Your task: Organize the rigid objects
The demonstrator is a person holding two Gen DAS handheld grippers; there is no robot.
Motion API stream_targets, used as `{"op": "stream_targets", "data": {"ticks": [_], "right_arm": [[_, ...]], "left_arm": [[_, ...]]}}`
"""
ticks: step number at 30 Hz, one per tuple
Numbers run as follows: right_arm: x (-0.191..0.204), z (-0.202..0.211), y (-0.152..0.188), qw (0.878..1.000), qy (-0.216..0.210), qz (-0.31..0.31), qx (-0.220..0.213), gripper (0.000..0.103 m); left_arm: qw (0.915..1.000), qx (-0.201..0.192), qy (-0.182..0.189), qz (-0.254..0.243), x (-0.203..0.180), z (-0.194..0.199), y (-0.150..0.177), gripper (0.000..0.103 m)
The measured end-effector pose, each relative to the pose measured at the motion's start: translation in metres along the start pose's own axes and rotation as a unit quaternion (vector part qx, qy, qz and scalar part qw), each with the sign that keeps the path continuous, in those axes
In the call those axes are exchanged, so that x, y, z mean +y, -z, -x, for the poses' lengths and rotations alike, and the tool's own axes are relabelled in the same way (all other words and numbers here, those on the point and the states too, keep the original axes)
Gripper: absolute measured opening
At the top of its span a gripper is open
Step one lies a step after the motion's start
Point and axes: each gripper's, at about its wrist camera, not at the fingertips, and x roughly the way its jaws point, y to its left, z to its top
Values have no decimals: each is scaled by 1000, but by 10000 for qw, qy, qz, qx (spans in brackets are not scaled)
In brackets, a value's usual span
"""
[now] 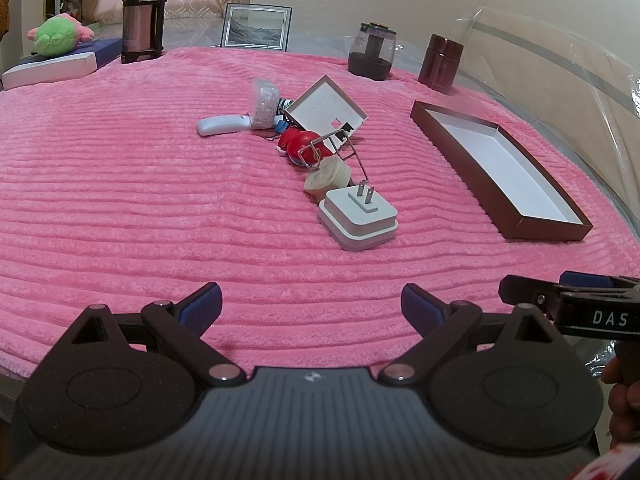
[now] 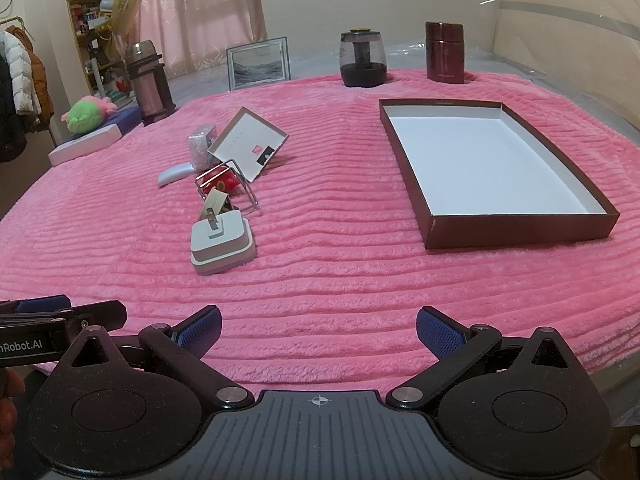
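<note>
Surface: pink ribbed plush blanket [image 2: 340,280] over a worktop. Left gripper [image 1: 311,304]: fingers apart, holding nothing, hovering at the near edge. Right gripper [image 2: 318,328]: fingers likewise apart and empty, just beside the left one. Receptacle: shallow brown cardboard tray [image 2: 520,236] with white floor, nothing in it, on the right half of the blanket, well apart from the pile. Items, clustered left of centre: white plug adapter [image 1: 358,220], nearest, lying with its two prongs up; judged stiff, compact, moderately heavy, smooth-sided, so best taken across its flat opposite sides low on the body, not by the prongs. Cream round plug-like piece [image 1: 324,178] touching behind it; probably light and rigid. Bent wire stand [image 1: 348,152] over a red figurine [image 1: 304,146]; the wire likely light and springy, apt to snag neighbours, best pinched on a straight leg. White box lid [image 1: 326,110] tilted against the heap; thin card, likely to crush under hard squeeze, take by one rim. Clear plastic case [image 1: 264,102] and white remote-shaped piece [image 1: 222,125] at the far left; both probably slippery. Rear row, not task items by judgement: steel flask [image 1: 142,16], framed picture [image 1: 256,26], dark jar [image 1: 371,52], maroon canister [image 1: 440,64].
</note>
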Motion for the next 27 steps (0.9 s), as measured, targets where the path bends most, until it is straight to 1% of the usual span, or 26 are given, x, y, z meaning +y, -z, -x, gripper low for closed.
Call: {"op": "stream_targets", "data": {"ticks": [6,16,27], "right_arm": [[2,-2,0,10000,-12,18,-11,101],[3,-14,-1,10000,-65,68,4,101],[14,-34,-8,9990,-312,321,-53,101]], "left_arm": [[10000,9,-3,2,-1,-2,0,94],[10000,59,21,24,9,-10,-2,93],[9999,53,-67,97,34,-26,-14,93]]}}
